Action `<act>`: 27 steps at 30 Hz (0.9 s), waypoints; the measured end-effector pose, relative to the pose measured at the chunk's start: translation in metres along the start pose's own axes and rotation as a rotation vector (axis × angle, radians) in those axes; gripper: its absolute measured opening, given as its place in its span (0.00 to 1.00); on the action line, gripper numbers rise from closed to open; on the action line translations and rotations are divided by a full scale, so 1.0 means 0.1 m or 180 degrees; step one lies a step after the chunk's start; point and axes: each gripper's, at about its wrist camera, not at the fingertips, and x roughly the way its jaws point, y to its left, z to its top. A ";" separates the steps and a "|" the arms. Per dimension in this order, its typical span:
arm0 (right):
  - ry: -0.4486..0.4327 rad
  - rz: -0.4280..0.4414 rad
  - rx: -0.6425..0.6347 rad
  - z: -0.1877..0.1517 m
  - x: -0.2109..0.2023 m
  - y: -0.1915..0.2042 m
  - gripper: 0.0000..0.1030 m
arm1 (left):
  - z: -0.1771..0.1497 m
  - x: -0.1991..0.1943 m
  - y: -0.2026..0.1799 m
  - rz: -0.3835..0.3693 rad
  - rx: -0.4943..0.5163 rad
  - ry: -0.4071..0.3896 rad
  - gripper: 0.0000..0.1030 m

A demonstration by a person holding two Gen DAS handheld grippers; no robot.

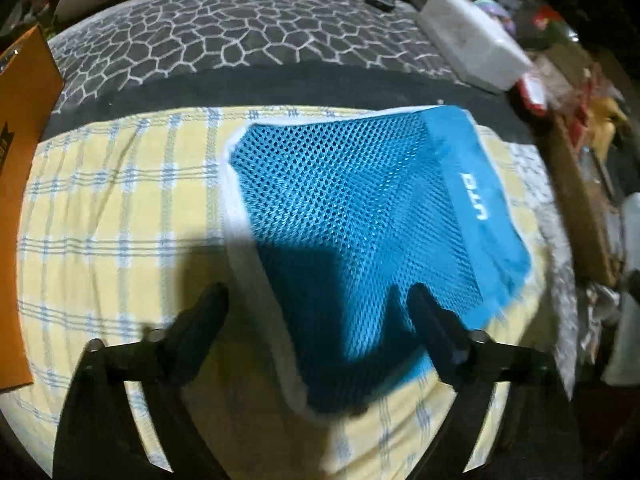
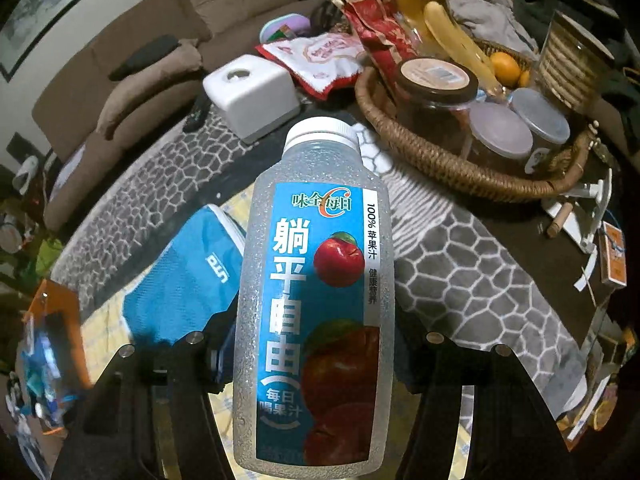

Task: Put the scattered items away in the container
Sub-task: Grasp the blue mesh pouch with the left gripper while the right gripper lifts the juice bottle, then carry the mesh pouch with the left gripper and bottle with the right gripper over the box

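Bottle (image 2: 312, 300) of apple juice, white cap on, squeezed between the fingers of the right claw (image 2: 316, 344), up above the checked cloth (image 1: 120, 208). Blue mesh bag (image 1: 360, 216) flat on that cloth. Left claw (image 1: 316, 300) partly open over the bag's near end, holding nothing. Looks like the packing step: bottle ready, bag not open yet. Next, probably: pinch the bag's edge, lift it open, slide the bottle in.

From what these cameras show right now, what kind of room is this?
Most likely a lived-in living room. A brown sofa runs along the wall behind a table under a grey patterned cloth. A woven basket on it holds bananas and jars, beside a white tissue box.
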 end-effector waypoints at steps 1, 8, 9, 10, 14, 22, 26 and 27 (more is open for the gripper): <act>0.0002 0.0035 0.0015 0.01 0.01 -0.01 0.60 | -0.02 0.02 -0.02 0.0148 -0.0043 -0.0055 0.58; -0.0007 0.0141 0.0078 0.01 -0.03 -0.06 0.60 | -0.18 -0.33 -0.12 0.0357 0.0121 -0.0545 0.11; -0.0020 0.0139 0.0085 0.01 -0.05 -0.07 0.60 | -0.21 -0.41 -0.13 0.0395 0.0147 -0.0636 0.11; -0.0035 0.0135 0.0095 0.01 -0.07 -0.08 0.60 | -0.22 -0.51 -0.14 0.0418 0.0179 -0.0732 0.10; -0.0095 0.0175 0.0149 0.00 -0.13 -0.09 0.60 | -0.30 -1.00 -0.24 0.0549 0.0435 -0.1113 0.10; -0.0149 0.0539 0.0035 -0.02 -0.18 0.10 0.60 | -0.27 -2.03 -0.28 0.0729 0.0791 -0.1706 0.07; -0.0232 0.0722 -0.0087 -0.05 -0.29 0.27 0.60 | -0.27 -2.45 -0.14 0.0766 0.0750 -0.1923 0.07; -0.0257 0.0714 -0.0128 -0.06 -0.31 0.32 0.60 | -0.28 -2.56 -0.10 0.0801 0.0749 -0.1990 0.06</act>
